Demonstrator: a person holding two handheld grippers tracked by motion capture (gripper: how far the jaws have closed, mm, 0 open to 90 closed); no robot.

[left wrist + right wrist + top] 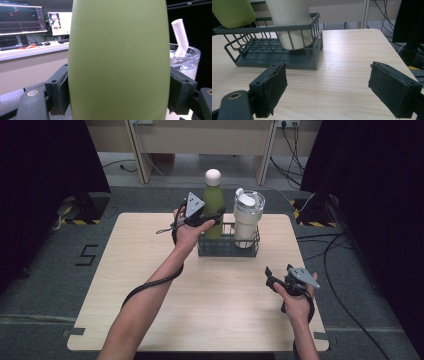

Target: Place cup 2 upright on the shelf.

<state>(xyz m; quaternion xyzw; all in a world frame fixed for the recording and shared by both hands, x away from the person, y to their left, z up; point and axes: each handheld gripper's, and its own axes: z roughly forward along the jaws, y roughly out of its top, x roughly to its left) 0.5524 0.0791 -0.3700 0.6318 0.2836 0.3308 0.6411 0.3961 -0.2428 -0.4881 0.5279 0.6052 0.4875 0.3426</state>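
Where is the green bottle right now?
In the high view the green bottle stands at the left end of the wire basket at the table's far side, beside the white tumbler, clamped by the left tongs.

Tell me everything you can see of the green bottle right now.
The green bottle is tall, matte olive and metal-looking, with a rounded cream cap on. It is upright at the left end of the grey wire basket, beside the white tumbler. The left hand-held gripper clamps its body. Its base looks lifted to about rim level.
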